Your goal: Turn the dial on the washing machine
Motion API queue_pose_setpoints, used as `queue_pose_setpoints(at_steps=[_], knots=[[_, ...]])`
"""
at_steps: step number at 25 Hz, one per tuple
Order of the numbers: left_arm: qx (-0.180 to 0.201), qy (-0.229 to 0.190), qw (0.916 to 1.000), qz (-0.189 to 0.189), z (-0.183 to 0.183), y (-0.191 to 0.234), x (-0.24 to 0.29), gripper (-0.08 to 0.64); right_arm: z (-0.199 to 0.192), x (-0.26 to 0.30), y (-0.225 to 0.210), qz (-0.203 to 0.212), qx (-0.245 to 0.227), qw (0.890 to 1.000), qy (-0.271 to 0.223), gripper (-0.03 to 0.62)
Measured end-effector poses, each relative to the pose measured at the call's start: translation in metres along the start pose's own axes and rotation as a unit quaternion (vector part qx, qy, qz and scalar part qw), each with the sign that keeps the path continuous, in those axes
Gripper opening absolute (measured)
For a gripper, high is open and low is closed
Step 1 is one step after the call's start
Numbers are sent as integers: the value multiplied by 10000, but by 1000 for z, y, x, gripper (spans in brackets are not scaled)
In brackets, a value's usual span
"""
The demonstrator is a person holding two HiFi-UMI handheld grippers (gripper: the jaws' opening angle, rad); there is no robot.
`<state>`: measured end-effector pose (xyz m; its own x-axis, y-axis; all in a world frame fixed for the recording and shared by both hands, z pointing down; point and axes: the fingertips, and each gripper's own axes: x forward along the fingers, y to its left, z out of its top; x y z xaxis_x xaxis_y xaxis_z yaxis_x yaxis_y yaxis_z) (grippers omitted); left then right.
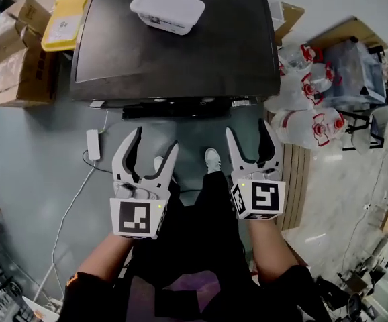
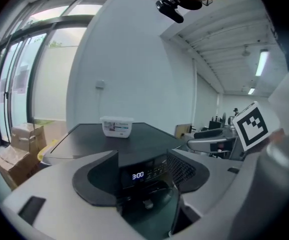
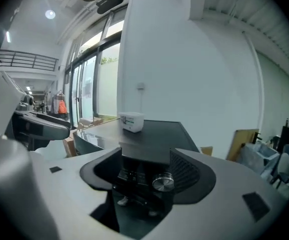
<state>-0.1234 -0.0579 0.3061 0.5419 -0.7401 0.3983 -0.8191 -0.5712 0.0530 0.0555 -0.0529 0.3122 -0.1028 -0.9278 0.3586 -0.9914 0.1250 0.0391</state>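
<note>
Now both claws are held in front of the washing machine [image 1: 201,59], each spread wide with nothing between its jaws. The left claw [image 1: 155,143] is lined up with the lit display [image 2: 137,175]. The right claw [image 1: 248,137] is pointed at the silver dial [image 3: 163,182], which is set on the front panel dead ahead, a touch toward the right-hand jaw and apart from both. The dial's axis is aimed back at that claw, so a straight push forward by the nearer right claw is judged enough. A white tub [image 1: 167,9] is seen on the lid.
</note>
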Motion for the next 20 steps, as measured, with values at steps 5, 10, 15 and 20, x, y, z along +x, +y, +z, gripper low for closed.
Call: queue_pose_setpoints(at_steps=[5,10,15,20], knots=[[189,39,9988,-444,-20,8,18,291,-21,16,-9,-611,35,9981,116,301],[105,3,9985,-544,-38,10,33,291,-45,35,-20,-807,107,9963,292,302],[189,118,9983,-534,-52,3,46,291,-63,48,-34,-827,10,9957,408,302],[124,216,9991,-332,-66,-3,64,291,-82,59,-46,-736,-152,9959,502,302]])
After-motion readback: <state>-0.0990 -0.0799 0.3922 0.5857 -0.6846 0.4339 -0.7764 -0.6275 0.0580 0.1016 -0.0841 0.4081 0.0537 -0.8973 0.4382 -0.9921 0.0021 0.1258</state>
